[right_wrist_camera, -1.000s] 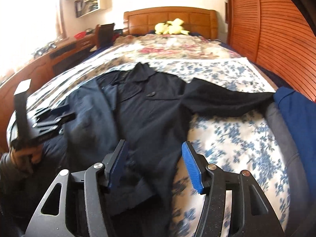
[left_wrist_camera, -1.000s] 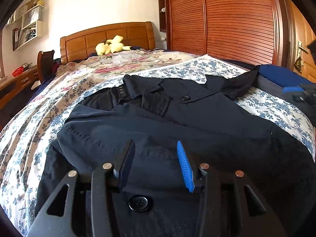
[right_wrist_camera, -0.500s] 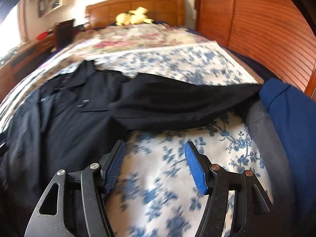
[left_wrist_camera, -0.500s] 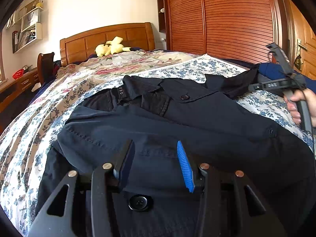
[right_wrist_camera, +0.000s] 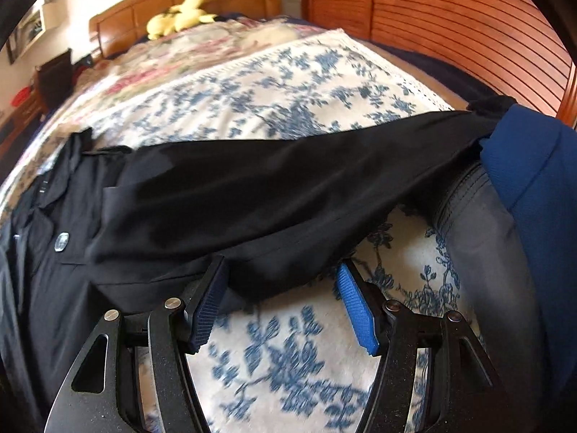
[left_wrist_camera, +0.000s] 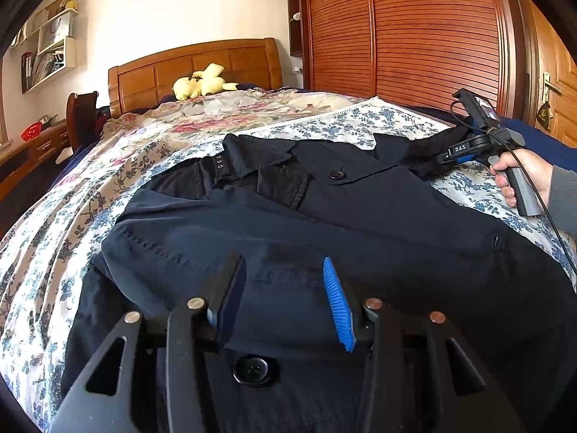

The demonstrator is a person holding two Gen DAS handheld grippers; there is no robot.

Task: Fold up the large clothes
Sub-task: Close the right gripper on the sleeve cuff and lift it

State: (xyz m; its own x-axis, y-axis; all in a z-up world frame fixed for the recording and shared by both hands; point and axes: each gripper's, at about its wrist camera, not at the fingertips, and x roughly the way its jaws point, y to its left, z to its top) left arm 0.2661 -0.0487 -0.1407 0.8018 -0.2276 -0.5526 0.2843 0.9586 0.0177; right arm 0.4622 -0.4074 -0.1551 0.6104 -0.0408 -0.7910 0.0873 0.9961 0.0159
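Observation:
A large dark navy jacket (left_wrist_camera: 324,223) lies spread on the floral bed cover (left_wrist_camera: 54,223), its left side folded over the body. My left gripper (left_wrist_camera: 281,281) is open, low over the folded part near the hem, holding nothing. The jacket's right sleeve (right_wrist_camera: 288,187) stretches out to the right across the cover. My right gripper (right_wrist_camera: 285,285) is open with its jaws either side of the sleeve's lower edge; it also shows in the left wrist view (left_wrist_camera: 465,151), held in a hand.
A blue garment (right_wrist_camera: 533,187) and a grey one (right_wrist_camera: 476,245) lie at the bed's right edge by the sleeve end. A yellow plush toy (left_wrist_camera: 202,83) sits by the wooden headboard (left_wrist_camera: 194,65). A slatted wardrobe (left_wrist_camera: 414,29) stands on the right.
My right gripper has swung right and forward from the jacket's body to the outstretched sleeve, closing in on its lower edge. The left gripper has stayed still.

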